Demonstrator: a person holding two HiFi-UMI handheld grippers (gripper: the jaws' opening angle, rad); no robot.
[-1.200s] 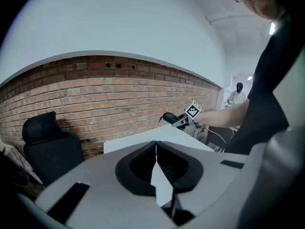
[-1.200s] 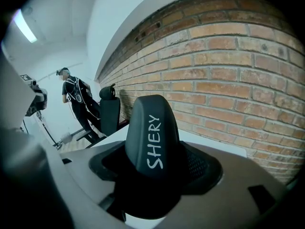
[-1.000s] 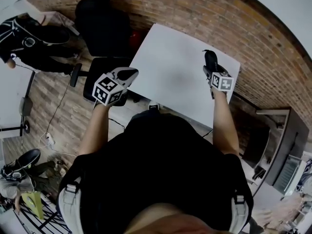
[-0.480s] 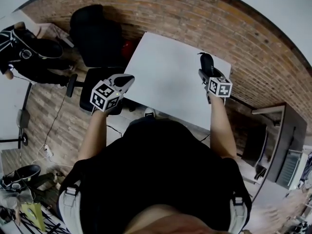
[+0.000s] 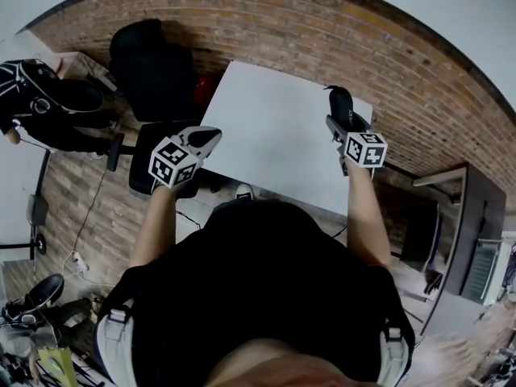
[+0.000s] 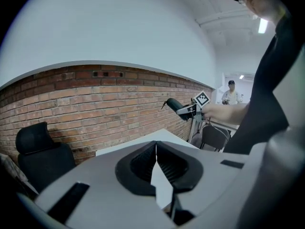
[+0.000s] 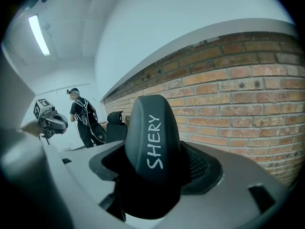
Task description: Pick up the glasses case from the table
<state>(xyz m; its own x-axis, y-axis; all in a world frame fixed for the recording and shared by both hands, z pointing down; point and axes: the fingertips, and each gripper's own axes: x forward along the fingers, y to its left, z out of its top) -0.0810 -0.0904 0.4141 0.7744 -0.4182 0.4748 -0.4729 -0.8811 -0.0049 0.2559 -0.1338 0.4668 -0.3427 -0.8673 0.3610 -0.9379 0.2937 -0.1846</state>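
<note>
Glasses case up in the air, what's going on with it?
A person holds a gripper in each hand at a white table. The right gripper is clamped on the black glasses case, marked SHERY, and holds it up off the table, near the brick wall. The left gripper is shut with nothing in it, by the table's left edge.

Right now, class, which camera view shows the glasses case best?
The right gripper view: the glasses case fills the centre between the jaws, its lettering legible. The head and left gripper views show it small and dark.
</note>
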